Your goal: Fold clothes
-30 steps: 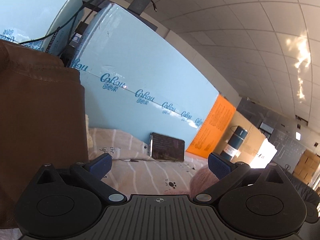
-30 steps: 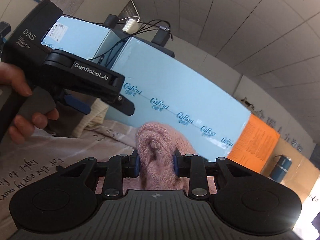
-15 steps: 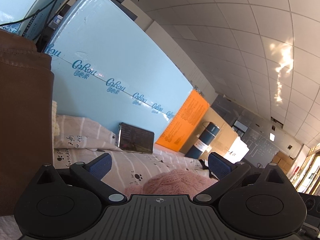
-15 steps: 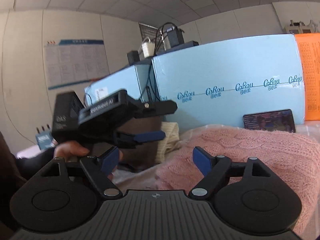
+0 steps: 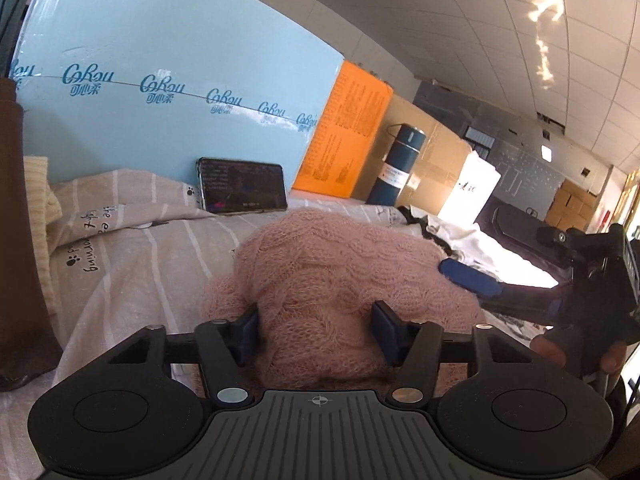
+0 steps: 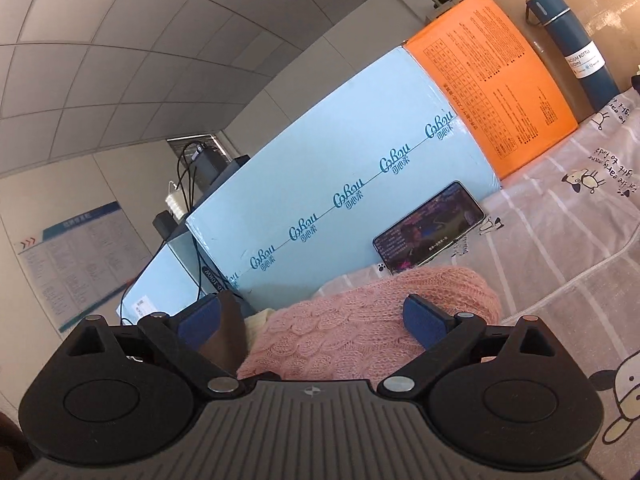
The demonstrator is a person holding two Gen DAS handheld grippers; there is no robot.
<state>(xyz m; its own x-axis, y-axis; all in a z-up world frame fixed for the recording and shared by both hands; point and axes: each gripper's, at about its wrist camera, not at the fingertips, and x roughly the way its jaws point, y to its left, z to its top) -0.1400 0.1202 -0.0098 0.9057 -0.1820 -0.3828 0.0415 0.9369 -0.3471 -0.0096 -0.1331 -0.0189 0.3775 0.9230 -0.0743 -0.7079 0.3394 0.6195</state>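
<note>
Our left hand-held gripper is clamped on a thick bunch of the pink sweater, heaped mid-bed on the sheet; our right hand-held gripper gapes apart over it. We fear the loose knit snagging or slipping free. At 12 o'clock, the blue box reads "CoRou"; at 2, the flask says "VACUUM BOTTLE".

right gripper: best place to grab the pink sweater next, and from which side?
Likely the loose knit edge of the pink sweater, the bulging fold nearest the phone. Come in from the right, low along the striped sheet, since the left gripper pins the other bunch. The right gripper is open.
</note>
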